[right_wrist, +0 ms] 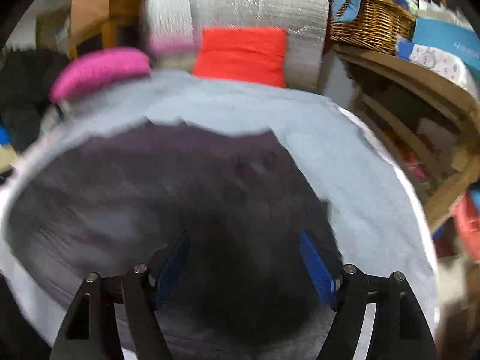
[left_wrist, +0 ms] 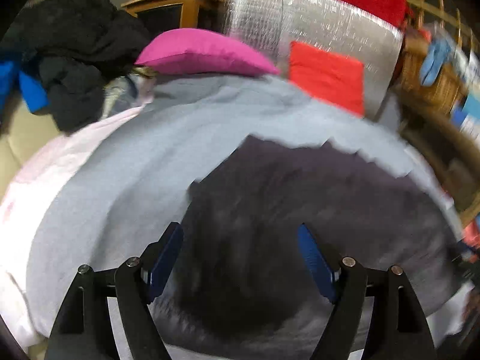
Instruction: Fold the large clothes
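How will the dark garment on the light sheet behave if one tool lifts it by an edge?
The dark garment lies flat and follows the light sheet, so it probably droops limply. Its wide spread suggests that one edge lifted would drag the rest.

Motion blur smears your dark garment (left_wrist: 300, 210) in both wrist views; its folds are unreadable, and its near edge is cut off behind the gripper frames.

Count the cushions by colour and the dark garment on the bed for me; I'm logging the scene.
Pink cushion: 1
Red cushion: 1
Dark garment spread on the light blue sheet: 1
Total: 3
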### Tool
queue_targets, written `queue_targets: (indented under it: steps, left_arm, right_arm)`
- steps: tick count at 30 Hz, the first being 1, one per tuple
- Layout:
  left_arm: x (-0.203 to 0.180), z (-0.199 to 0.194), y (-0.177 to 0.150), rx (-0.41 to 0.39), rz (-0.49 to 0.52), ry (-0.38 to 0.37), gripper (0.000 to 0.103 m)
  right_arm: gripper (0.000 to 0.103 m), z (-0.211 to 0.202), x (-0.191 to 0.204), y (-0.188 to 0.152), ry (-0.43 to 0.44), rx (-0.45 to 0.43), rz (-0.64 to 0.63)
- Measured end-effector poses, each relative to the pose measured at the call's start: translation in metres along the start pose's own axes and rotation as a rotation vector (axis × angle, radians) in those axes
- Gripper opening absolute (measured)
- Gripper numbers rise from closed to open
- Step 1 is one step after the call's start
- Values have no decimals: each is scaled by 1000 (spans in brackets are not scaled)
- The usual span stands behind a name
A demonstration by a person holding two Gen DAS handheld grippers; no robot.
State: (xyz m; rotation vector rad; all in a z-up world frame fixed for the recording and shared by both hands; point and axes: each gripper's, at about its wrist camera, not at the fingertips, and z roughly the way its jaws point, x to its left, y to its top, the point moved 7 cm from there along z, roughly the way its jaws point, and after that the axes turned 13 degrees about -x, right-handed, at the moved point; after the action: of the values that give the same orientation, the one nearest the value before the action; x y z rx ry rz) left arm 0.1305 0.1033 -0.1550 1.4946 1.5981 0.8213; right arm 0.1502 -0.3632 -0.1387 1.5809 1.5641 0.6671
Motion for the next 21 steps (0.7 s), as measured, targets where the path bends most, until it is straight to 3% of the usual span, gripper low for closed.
queue_targets:
  steps: [3, 6, 10, 13, 15, 18, 21]
  left_arm:
    - [18, 19, -28, 56, 13, 73, 82]
    - [33, 25, -37, 69, -75, 46, 86]
    - [35, 23, -33, 83, -70, 36, 85]
    - [45, 11, -24, 100, -123, 62, 85]
    - [47, -12, -12, 60, -165, 86, 85]
    - [32, -33, 3, 3, -159, 60, 85]
    - [-10, -45, 7, -24, -54, 3, 85]
  right_arm:
    - [84, 9, -23, -13, 2, 15, 112]
    - [91, 17, -36, -21, 21, 47, 207]
    - [98, 24, -49, -38, 66, 85, 381]
    - [99, 5, -51, -25, -6, 53, 329]
    - [100, -17, -50, -8, -29, -20, 300]
    - [100, -53, -36, 18, 4, -118, 300]
    - [100, -68, 1, 27, 85, -144, 267]
